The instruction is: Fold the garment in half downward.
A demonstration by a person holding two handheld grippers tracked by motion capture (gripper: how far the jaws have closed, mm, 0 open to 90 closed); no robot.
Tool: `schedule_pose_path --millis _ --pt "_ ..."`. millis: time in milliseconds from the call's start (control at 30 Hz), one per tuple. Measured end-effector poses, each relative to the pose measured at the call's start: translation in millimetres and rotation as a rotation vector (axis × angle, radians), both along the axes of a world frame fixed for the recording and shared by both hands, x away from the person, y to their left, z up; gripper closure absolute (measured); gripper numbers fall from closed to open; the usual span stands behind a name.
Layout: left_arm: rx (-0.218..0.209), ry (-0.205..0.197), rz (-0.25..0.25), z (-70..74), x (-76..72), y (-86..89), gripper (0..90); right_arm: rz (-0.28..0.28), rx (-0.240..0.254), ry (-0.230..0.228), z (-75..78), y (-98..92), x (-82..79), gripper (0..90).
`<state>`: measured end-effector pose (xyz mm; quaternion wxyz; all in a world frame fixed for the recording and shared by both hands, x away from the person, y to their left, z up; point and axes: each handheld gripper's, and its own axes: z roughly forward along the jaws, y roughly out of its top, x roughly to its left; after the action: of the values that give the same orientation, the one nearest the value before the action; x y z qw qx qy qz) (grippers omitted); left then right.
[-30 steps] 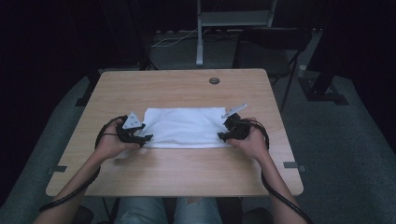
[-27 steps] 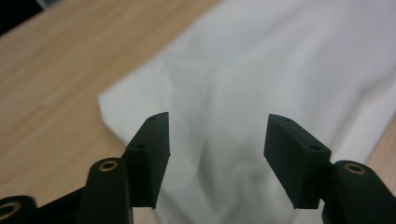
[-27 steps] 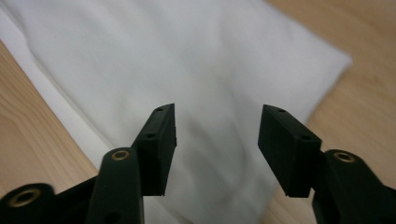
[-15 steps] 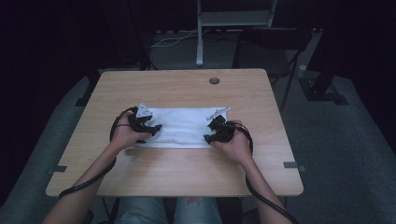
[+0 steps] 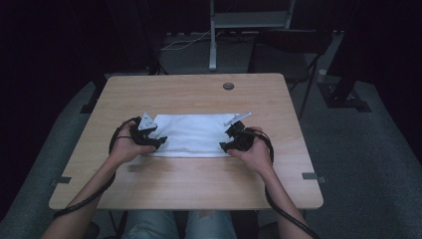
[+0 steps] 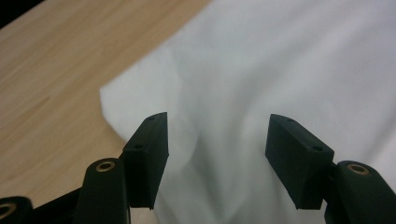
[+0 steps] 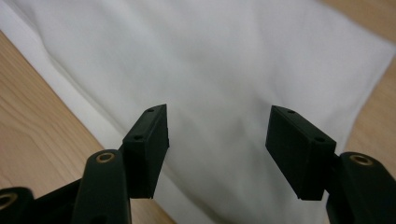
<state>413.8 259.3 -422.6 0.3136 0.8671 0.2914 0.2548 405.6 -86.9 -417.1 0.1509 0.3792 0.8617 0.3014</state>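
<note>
While the white folded cloth (image 5: pixel 193 135) lies flat near the middle of the wooden table (image 5: pixel 199 94), a little toward the person's side, a gripper hangs over each of its short ends. The left gripper (image 5: pixel 158 143) sits at the cloth's left end, near its front corner, held in the person's left hand (image 5: pixel 125 147); its jaws have just been opening and now stand wide apart. In the left gripper view the left gripper (image 6: pixel 217 140) hangs over the cloth (image 6: pixel 280 70) beside a rounded corner, with only flat fabric showing in the gap between the jaws and nothing pinched. The right gripper (image 5: pixel 227 140) sits at the cloth's right end, held in the right hand (image 5: pixel 256 152), its grey plate pointing toward the far right. Its jaws have likewise just been opening and stand wide. In the right gripper view the right gripper (image 7: pixel 217 137) hovers over the cloth (image 7: pixel 210 60), whose edge runs slantwise across the bare wood at the left, and the fabric between the jaws lies smooth and ungripped. Whether either gripper's tips rest on the fabric cannot be told. A small dark round fitting (image 5: pixel 228 86) sits in the table top near its far edge, well apart from the cloth.
</note>
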Motion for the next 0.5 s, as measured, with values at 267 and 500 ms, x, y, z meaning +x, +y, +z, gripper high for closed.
schedule_pose_path --millis 267,500 --pt "0.001 0.013 0.034 -8.2 3.3 7.9 39.8 -0.045 0.017 0.025 -11.4 -8.2 2.6 37.3" --pt "-0.026 0.014 0.051 -9.7 14.4 2.6 39.7 -0.069 0.027 0.020 -12.4 -15.4 18.2 35.3"
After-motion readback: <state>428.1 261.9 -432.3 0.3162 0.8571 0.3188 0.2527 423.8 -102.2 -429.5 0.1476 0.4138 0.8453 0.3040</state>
